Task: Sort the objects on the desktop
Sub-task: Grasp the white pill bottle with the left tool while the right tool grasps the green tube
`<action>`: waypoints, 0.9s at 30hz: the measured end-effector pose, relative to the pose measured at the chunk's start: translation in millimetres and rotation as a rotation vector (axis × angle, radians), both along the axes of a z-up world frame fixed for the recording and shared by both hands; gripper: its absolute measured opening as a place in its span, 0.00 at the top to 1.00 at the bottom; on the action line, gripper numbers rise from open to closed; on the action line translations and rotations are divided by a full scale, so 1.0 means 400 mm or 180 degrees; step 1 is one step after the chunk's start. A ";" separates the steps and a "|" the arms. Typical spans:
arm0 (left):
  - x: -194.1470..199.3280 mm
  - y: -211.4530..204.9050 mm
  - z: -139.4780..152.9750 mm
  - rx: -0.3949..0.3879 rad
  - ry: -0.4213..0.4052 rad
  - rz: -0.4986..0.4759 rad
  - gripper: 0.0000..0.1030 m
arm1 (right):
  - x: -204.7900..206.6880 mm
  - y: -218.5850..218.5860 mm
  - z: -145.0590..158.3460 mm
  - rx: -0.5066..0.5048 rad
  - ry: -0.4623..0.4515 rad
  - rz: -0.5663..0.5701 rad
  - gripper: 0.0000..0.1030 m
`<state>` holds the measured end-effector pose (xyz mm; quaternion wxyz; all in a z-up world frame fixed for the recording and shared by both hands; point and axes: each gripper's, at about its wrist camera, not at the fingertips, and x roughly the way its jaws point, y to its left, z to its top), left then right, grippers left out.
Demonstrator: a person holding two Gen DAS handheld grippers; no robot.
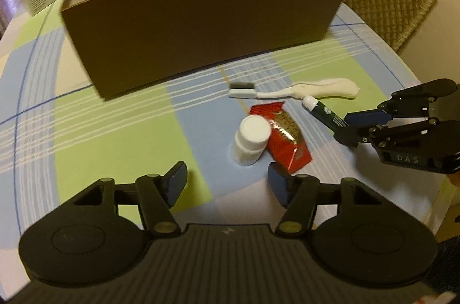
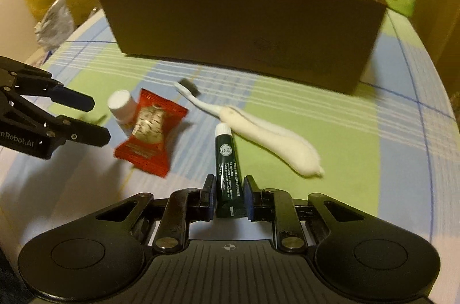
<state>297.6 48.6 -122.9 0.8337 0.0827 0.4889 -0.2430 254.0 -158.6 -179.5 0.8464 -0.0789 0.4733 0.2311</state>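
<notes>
Two grippers over the checked tablecloth [image 1: 120,131], and only one's got anything.

Your right gripper [image 2: 229,199] is pinched narrow on the dark green tube [image 2: 227,169], cap pointing at the brown box [image 2: 244,31]; your left gripper [image 1: 227,183] hangs wide and empty just short of the white bottle [image 1: 250,140]; the red packet [image 1: 284,140] leans against that bottle; the white toothbrush [image 1: 287,92] lies between them and the box.

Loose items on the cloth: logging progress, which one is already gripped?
The dark green tube, clamped between the right gripper fingers; bottle, red packet and toothbrush lie untouched.
</notes>
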 end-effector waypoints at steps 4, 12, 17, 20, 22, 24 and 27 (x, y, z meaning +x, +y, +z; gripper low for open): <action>0.013 -0.017 -0.008 -0.0017 -0.0040 -0.0148 0.51 | -0.014 -0.035 0.009 -0.0017 0.0067 -0.0153 0.83; 0.035 -0.044 -0.019 -0.0029 -0.0070 -0.0375 0.57 | -0.040 -0.091 0.025 -0.0066 0.0142 -0.0512 0.83; 0.042 -0.054 -0.026 -0.0056 -0.0080 -0.0453 0.61 | -0.053 -0.123 0.032 -0.0112 0.0154 -0.0709 0.83; 0.047 -0.058 -0.033 -0.0074 -0.0074 -0.0478 0.63 | -0.059 -0.134 0.037 -0.0137 0.0163 -0.0774 0.83; 0.050 -0.063 -0.036 -0.0093 -0.0074 -0.0490 0.66 | -0.062 -0.137 0.040 -0.0153 0.0164 -0.0795 0.83; 0.052 -0.067 -0.039 -0.0107 -0.0082 -0.0493 0.72 | -0.066 -0.137 0.040 -0.0169 0.0155 -0.0814 0.83; 0.054 -0.067 -0.042 -0.0137 -0.0087 -0.0456 0.77 | -0.069 -0.134 0.041 -0.0177 0.0147 -0.0827 0.83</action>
